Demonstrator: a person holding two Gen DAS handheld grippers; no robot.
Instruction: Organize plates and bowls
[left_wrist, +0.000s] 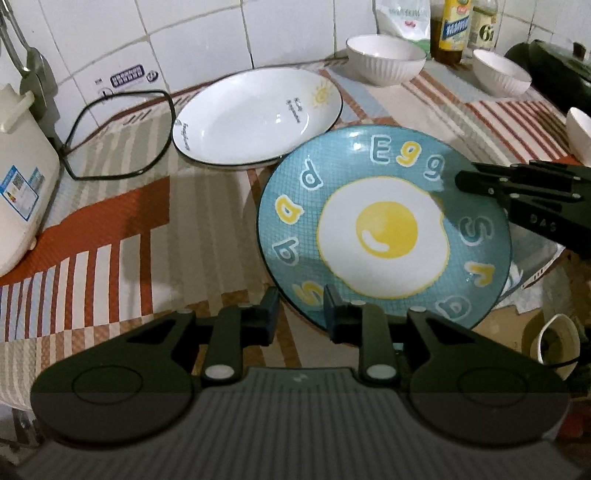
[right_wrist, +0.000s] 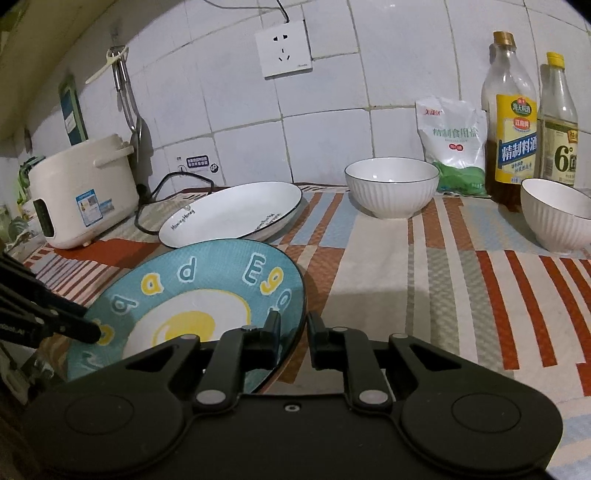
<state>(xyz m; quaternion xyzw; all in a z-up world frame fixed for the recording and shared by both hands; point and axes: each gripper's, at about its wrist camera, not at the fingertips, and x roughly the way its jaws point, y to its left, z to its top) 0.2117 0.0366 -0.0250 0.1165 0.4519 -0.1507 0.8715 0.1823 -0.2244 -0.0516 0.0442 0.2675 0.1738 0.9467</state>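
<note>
Holding the blue egg plate (left_wrist: 384, 229) by two edges, you have the left tongs (left_wrist: 301, 299) nearly closed on its near rim and the right tongs (right_wrist: 293, 325) nearly closed on the opposite rim, so the plate hangs tilted above the striped worktop (right_wrist: 461, 266). You look to be mid-carry, most likely bound for the white plate (left_wrist: 258, 114) that lies just behind it. Next you need to level the blue plate, bring it over the white one and lower it before either pair of tongs lets go. Keep clear of the black cord (left_wrist: 122, 133) and rice cooker (right_wrist: 81, 192) at the left; two white bowls (right_wrist: 391, 184) and the bottles (right_wrist: 511, 110) stand well apart at the back.
</note>
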